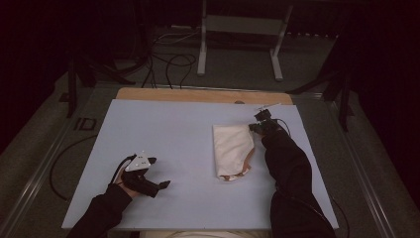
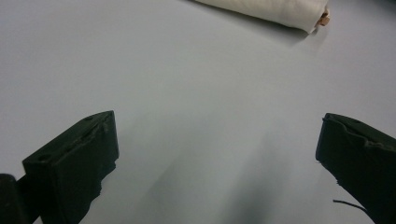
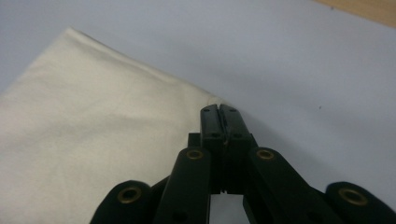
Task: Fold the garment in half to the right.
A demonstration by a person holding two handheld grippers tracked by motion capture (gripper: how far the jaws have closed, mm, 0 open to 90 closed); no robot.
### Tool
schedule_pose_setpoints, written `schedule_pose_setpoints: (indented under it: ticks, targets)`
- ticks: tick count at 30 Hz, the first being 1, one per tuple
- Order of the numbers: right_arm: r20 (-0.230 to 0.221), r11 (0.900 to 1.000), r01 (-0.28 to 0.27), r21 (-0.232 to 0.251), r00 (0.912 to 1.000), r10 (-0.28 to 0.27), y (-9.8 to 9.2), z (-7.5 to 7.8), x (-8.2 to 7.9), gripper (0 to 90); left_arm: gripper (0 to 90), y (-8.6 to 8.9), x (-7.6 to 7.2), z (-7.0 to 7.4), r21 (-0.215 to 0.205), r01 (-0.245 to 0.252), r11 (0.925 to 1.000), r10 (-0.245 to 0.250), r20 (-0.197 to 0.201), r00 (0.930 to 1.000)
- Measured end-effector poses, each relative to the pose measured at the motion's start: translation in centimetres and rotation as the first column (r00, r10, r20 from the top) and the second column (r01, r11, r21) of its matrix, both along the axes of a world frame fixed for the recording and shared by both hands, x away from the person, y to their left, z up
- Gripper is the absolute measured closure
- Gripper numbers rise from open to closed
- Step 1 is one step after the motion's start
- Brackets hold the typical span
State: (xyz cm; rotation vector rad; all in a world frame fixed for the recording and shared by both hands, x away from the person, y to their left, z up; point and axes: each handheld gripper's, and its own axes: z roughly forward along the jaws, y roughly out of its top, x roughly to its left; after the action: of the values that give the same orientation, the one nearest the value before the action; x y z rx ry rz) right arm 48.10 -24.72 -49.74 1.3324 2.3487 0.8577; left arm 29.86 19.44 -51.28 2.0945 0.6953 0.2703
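- I have the right gripper [image 1: 258,127] out at the far right corner of the folded cream cloth [image 1: 232,148], my sleeve running along the cloth's right edge.
- In the right gripper view its jaws are pressed tight together right at that corner of the cloth [image 3: 93,154]; the tip meets the fabric's edge, but I cannot tell whether any cloth is pinched between them.
- The cloth lies flat on the pale blue mat [image 1: 163,134], right of centre, with a bit of pinkish-brown fabric peeking out at its near end.
- My left gripper [image 1: 161,187] rests low on the near left of the mat, well apart from the cloth.
- In the left gripper view [image 2: 215,154] its jaws stand wide apart with only bare mat [image 2: 187,93] between them; the cloth [image 2: 275,9] lies at the far top edge.
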Motion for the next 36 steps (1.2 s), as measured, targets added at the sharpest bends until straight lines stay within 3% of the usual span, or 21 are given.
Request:
schedule_pose_setpoints:
  ticks: [8,21,25,26,27,28,29,32,36]
  targets:
    - [-0.035,1.000,0.003,-0.001,0.9994,-0.003,0.3,-1.5,0.2,89.8,0.0,0.3,0.1,-0.1,0.004,-0.012,0.9999,0.012,-0.001,0.9999]
    - [-0.028,1.000,0.003,-0.002,0.9996,-0.003,0.4,-1.4,0.1,89.1,0.0,0.4,0.0,0.0,0.022,-0.005,0.9997,0.006,-0.007,1.0000]
    - [-0.014,1.000,-0.015,0.012,0.9998,0.015,0.2,-0.9,0.0,78.8,0.0,0.5,0.2,0.0,0.023,-0.012,0.9997,0.012,-0.022,0.9997]
    - [0.001,1.000,-0.015,0.012,0.9999,0.015,0.2,-0.6,-0.2,69.0,0.0,0.7,0.3,0.0,0.024,-0.014,0.9996,0.015,-0.033,0.9993]
    - [0.001,1.000,-0.015,0.012,0.9999,0.015,0.2,-0.6,-0.2,69.0,0.0,0.7,0.3,0.0,0.024,-0.014,0.9996,0.015,-0.033,0.9993]
    - [0.016,1.000,-0.009,0.015,0.9998,0.009,0.1,-0.1,-0.3,61.1,0.0,0.7,0.2,0.0,0.028,-0.018,0.9995,0.019,-0.037,0.9991]
    - [0.016,1.000,-0.009,0.015,0.9998,0.009,0.1,-0.1,-0.3,61.1,0.0,0.7,0.2,0.0,0.028,-0.018,0.9995,0.019,-0.037,0.9991]
    - [0.030,0.999,-0.022,0.027,0.9993,0.021,0.2,0.8,-0.6,47.0,0.0,0.9,0.3,0.1,0.043,-0.025,0.9987,0.027,-0.037,0.9989]
    - [0.034,0.998,-0.045,0.040,0.9985,0.043,0.6,1.6,-0.8,36.6,0.0,1.0,0.3,0.1,0.047,-0.032,0.9984,0.034,-0.038,0.9987]
